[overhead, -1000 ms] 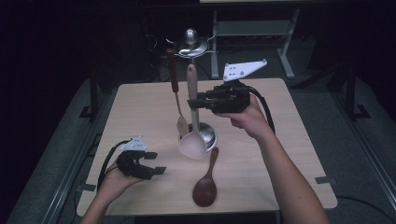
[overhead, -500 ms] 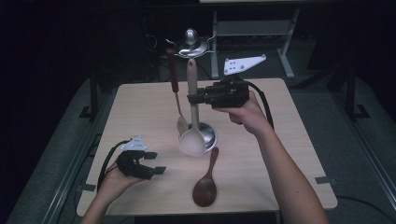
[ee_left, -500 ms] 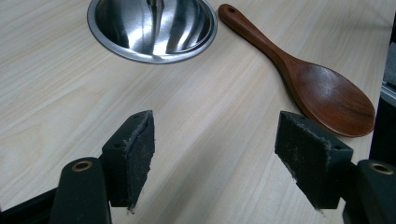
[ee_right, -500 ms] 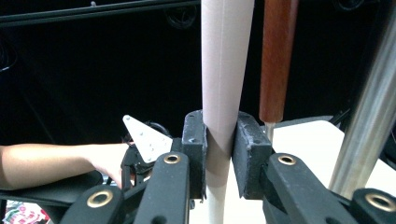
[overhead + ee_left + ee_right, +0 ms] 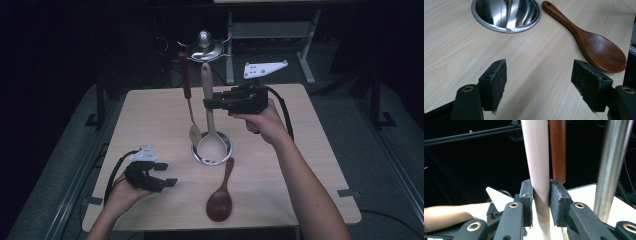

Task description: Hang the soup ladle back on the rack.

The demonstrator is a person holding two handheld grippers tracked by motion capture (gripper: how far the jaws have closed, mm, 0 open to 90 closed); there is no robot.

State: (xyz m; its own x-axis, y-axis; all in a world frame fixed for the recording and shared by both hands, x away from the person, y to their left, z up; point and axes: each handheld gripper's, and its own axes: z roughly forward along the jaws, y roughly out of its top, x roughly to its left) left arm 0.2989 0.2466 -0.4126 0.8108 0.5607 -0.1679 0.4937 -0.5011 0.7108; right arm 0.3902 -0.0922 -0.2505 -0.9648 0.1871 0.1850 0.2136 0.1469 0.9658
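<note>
In the right gripper view we see the right gripper (image 5: pixel 541 203) with its two black jaws on either side of the pale spoon (image 5: pixel 536 162), around its handle. The jaws have just been opening a little, and from this angle we cannot be sure whether the pads still press on the handle or merely flank it; they look to be touching it on both sides. Behind the pale handle hangs the reddish-brown handle of a second utensil (image 5: pixel 557 147), and to the right stands the steel post (image 5: pixel 611 167) of the utensil stand.

From the high view, the right gripper (image 5: pixel 209 103) is held level above the middle of the table (image 5: pixel 150 120), meeting the pale spoon (image 5: pixel 210 120) partway down its handle. The spoon hangs upright, its bowl low over the stand's round steel base (image 5: pixel 226 152). The second utensil (image 5: pixel 189 105) hangs just beside it, to the left.

The left gripper (image 5: pixel 539 82) has its jaws wide apart with only bare tabletop between them. It rests near the table's front left corner (image 5: pixel 167 175), well apart from the stand. A dark wooden rice spoon (image 5: pixel 221 192) lies flat on the table, just in front of the steel base.
</note>
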